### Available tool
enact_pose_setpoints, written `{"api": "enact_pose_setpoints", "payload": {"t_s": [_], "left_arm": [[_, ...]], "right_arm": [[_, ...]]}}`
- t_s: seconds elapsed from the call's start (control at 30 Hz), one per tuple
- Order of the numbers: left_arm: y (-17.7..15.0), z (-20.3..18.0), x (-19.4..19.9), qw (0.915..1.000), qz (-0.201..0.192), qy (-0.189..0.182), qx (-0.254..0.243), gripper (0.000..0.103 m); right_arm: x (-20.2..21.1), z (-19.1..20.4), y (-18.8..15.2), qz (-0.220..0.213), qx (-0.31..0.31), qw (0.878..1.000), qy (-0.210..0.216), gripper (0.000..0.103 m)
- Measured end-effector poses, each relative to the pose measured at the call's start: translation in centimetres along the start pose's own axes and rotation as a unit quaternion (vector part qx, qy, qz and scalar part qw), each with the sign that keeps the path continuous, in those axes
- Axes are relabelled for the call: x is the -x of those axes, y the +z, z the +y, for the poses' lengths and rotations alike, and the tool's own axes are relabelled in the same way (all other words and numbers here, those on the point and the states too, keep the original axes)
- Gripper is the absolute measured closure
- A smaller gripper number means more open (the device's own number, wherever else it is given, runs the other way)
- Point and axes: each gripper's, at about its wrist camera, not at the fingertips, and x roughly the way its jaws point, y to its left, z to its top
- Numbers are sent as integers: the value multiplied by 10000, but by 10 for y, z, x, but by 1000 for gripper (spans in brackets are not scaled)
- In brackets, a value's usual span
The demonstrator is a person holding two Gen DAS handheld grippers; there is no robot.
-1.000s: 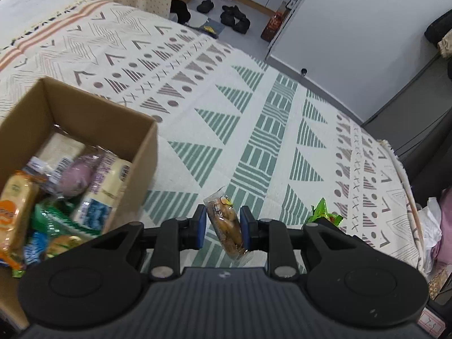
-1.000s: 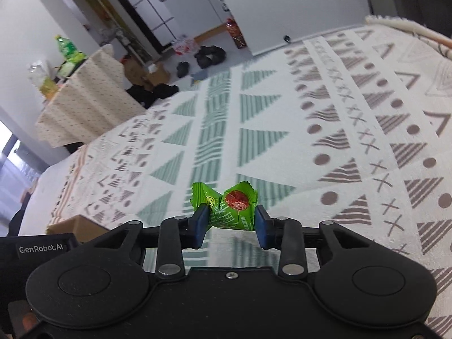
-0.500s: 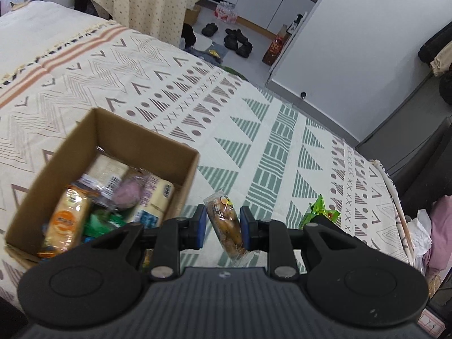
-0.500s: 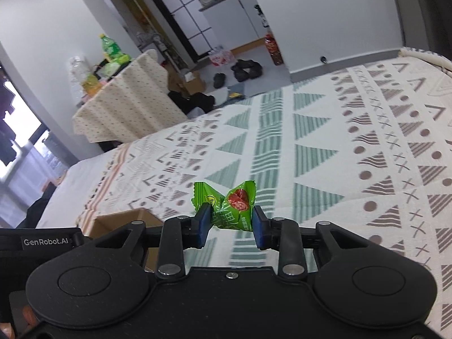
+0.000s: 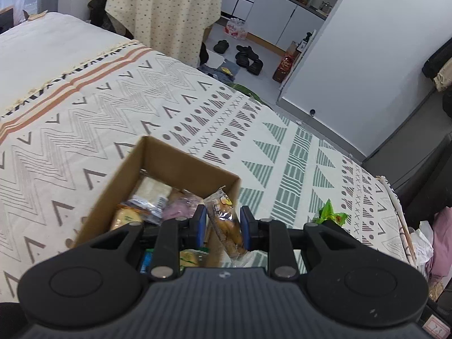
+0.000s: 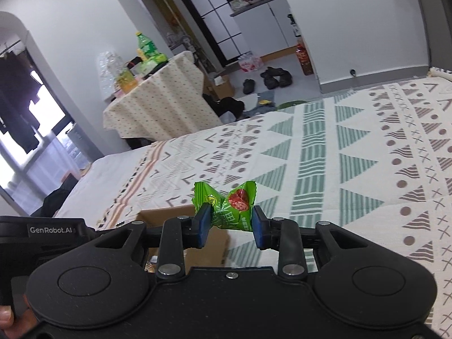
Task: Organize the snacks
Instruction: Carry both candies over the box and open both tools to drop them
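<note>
My left tongs (image 5: 220,227) still grip the bread packet (image 5: 224,221); the box (image 5: 180,163) has slid toward frame centre. My right tongs (image 6: 229,224) keep squeezing the green candy (image 6: 230,207).

bed covered by a patterned blanket (image 5: 254,130) with green triangles, brown dots and zigzags, fringed edge. beyond it a round table under a dotted cream tablecloth (image 6: 158,104), grey floor with dark slippers (image 5: 248,59), white cabinets (image 5: 285,25), plain white walls. daylight enters through a window (image 6: 25,141) at left.
</note>
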Motion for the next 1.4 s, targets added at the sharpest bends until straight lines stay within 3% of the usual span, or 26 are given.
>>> {"api": "enact_pose_setpoints", "payload": {"t_s": [0.33,0.67,0.77,0.93,1.1,1.23,1.33,1.4], "left_arm": [[5,36,11,9999,31,166,17,79],[-5,65,1,9989,398,157,190,78],[-8,73,-5,9979,561,214,247,73],[-5,89,-6,9971,577,298,402,52],[4,103,-5,9965,541,385,511,49],[9,110,-4,9962,528,440,529,40],[11,115,-2,9962,533,414,542,37],[12,118,-2,9959,569,423,565,34]], "right_arm": [[-7,30,-11,156,193,9995,213,73],[-19,52,-23,370,392,9982,259,72],[-24,57,-28,466,445,9975,276,72],[-31,68,-33,593,492,9964,365,71],[-39,80,-38,643,558,9954,431,71],[-44,89,-41,668,600,9946,511,70],[-47,98,-43,679,662,9933,662,63],[-48,100,-45,723,651,9923,764,41]]}}
